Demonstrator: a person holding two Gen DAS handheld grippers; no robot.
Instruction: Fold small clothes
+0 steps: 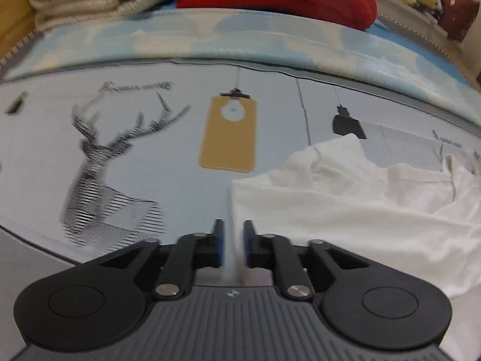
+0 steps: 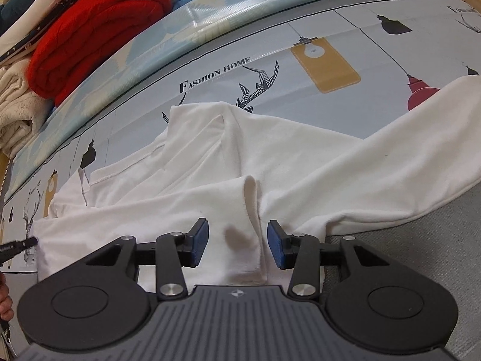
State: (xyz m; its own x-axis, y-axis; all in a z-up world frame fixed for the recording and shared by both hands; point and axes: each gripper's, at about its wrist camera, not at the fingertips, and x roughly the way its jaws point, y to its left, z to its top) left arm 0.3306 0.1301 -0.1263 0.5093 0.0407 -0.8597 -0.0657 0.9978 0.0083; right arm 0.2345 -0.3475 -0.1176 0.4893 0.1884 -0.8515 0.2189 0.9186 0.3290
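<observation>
Right gripper (image 2: 237,248) — fingers standing apart, straddling a sleeve of the white shirt (image 2: 270,162) lying on the printed sheet (image 2: 216,69). Left gripper (image 1: 233,248) hovering narrowly apart, nothing pinched. Risk: closing too shallow — sleeve slipping, fold bunching.
</observation>
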